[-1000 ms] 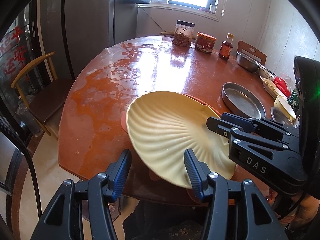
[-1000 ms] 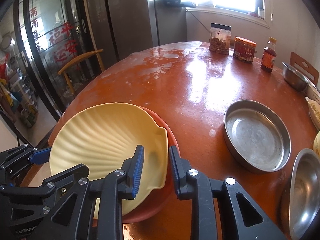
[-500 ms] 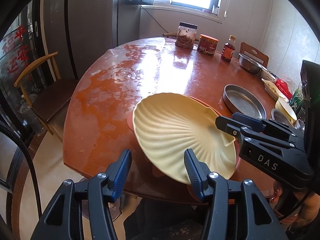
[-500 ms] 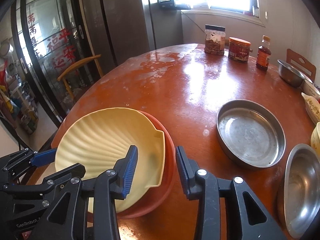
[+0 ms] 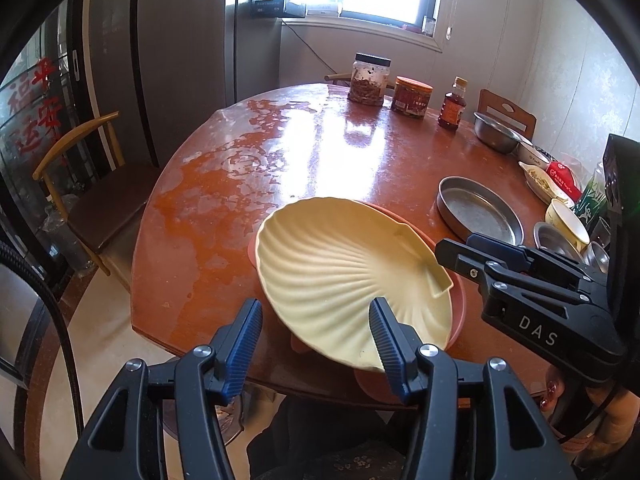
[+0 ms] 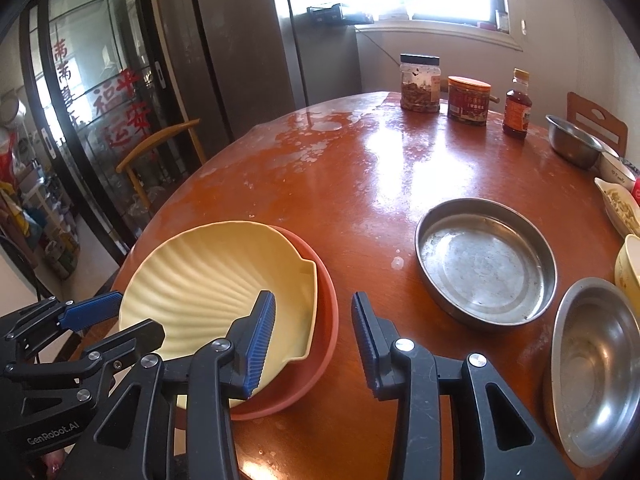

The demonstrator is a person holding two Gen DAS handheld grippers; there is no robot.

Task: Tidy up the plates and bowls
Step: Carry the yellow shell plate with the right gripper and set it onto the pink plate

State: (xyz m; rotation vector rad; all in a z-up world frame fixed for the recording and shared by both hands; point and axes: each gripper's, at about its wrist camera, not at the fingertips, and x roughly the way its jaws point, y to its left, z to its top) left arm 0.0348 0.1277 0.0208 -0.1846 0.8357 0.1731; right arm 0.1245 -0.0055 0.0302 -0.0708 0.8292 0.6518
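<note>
A cream shell-shaped plate (image 5: 344,264) lies on top of a salmon-pink plate (image 5: 456,300) near the front edge of the round wooden table (image 5: 312,152). Both show in the right wrist view, the cream plate (image 6: 212,280) on the pink plate (image 6: 320,320). My left gripper (image 5: 314,344) is open and empty, just in front of the plates. My right gripper (image 6: 312,340) is open and empty, its left finger over the plates' right rim. It shows from the side in the left wrist view (image 5: 480,252).
A flat steel pan (image 6: 484,260) and a steel bowl (image 6: 596,364) sit right of the plates. Jars (image 6: 420,84) and a bottle (image 6: 518,104) stand at the far edge, with a steel bowl (image 6: 572,140). A yellow bowl (image 5: 568,220) and food dishes are at right. A chair (image 5: 92,184) stands left.
The right gripper has opened wider and let go of the cream plate's rim. Both grippers have drawn back and up from the plates, which now rest flat.
</note>
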